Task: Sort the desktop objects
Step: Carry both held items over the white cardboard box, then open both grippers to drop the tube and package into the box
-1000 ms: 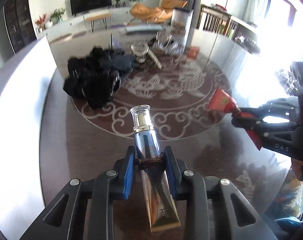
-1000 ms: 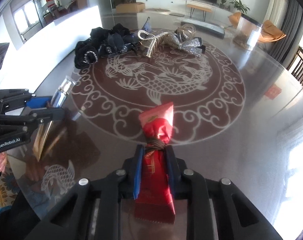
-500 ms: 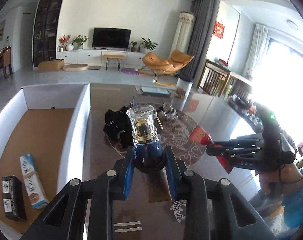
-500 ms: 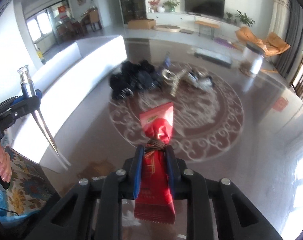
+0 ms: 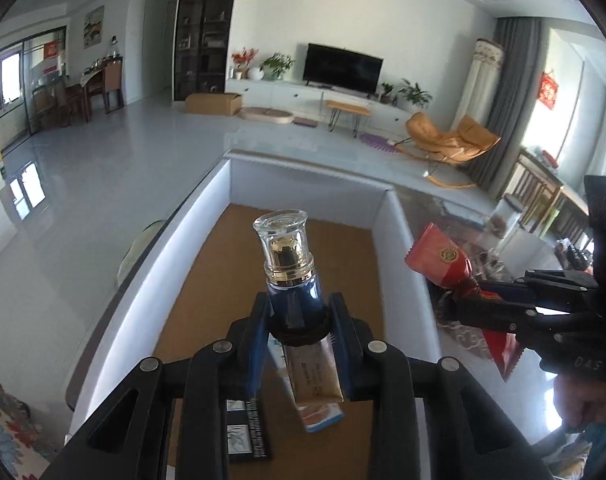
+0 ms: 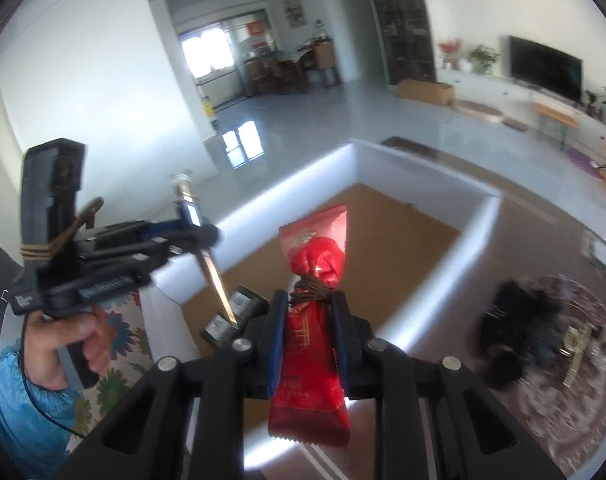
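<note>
My left gripper (image 5: 299, 308) is shut on a cosmetic tube (image 5: 287, 256) with a blue body, gold collar and clear cap, held over a white-walled box (image 5: 303, 184) with a brown floor. My right gripper (image 6: 309, 304) is shut on a red foil packet (image 6: 311, 336), above the same box (image 6: 423, 164) near its right wall. In the left wrist view the right gripper (image 5: 459, 304) and its red packet (image 5: 439, 256) hang just right of the box. In the right wrist view the left gripper (image 6: 201, 236) holds the tube (image 6: 215, 276) at the left.
A small black box (image 5: 247, 432) and a blue-and-white carton (image 5: 319, 416) lie on the box floor. On the patterned table to the right sit a black pile of hair ties (image 6: 515, 320), shiny trinkets (image 6: 579, 344) and a clear jar (image 5: 511, 216). A hand (image 6: 75, 340) grips the left handle.
Both grippers have risen and swung left from over the table's round pattern to above the white box, each carrying its object. Both grips are unchanged.
</note>
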A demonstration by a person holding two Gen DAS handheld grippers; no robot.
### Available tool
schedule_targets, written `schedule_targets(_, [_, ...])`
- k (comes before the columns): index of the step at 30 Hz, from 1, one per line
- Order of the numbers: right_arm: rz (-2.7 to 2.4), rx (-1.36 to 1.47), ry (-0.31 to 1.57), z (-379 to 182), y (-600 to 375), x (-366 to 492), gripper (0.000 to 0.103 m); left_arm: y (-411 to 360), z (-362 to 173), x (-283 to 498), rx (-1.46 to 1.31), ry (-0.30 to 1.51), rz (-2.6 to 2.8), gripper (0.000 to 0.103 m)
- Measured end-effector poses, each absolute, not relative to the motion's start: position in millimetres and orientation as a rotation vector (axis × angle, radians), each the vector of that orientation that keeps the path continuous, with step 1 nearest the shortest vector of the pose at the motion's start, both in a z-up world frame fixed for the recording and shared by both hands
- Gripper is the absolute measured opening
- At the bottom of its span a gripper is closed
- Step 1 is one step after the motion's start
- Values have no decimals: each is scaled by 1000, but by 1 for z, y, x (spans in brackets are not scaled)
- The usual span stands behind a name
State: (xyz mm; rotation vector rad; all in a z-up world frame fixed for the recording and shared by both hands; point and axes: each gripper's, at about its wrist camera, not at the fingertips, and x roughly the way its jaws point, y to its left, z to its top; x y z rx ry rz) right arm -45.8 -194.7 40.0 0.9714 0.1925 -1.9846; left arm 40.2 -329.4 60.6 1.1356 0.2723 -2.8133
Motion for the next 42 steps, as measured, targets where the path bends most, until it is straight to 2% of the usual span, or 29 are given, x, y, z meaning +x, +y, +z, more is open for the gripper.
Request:
schedule_targets(5, [-2012,1095,300,-14,-255,-74,23,-354,4,2,1331,298,-2673,29])
schedule_targets(8, [-2017,1205,303,-40,-265,-89,29,-353,-26,-17,1484,280,-2575,35])
schedule_targets(9, [-2020,1221,293,-45,-265,-92,43,-353,-33,-22,1527,267,-2547,41])
schedule_targets(10, [-2028,1221,274,-46,-265,-94,63,-348,-39,-28,1549,248,-2531,46])
schedule_targets(12, [-2041,1183,237,-41,-259,-93,79,-343,-44,-34,1551,198,-2509,77])
schedule_targets(17, [-2104,1057,153,-15,-217,-77,82,-319,-19,-26,1403,85,-2556,79])
schedule_targets(21, [-2276,953,153,-11,-139,-63,99,-268,22,-4,1262,15,-2695,80])
schedule_targets(22, [-2331,945,175,-17,-116,-59,100,-248,32,4,1237,2,-2753,81])
schedule_targets(24, [-2464,964,256,-39,-67,-53,100,-208,48,20,1201,-18,-2867,92])
schedule_targets(27, [-2615,1113,393,-87,5,-52,100,-140,62,40,1170,-18,-3048,103])
schedule_targets(32, [-2643,1338,309,-133,85,-58,100,-41,20,33,1398,127,-3162,103])
schedule_targets(37, [-2642,1354,177,-133,112,-68,100,5,-64,-24,1507,-57,-3034,103])
schedule_targets(42, [-2629,1349,158,-136,105,-87,103,2,-110,-64,1482,-128,-2925,103])
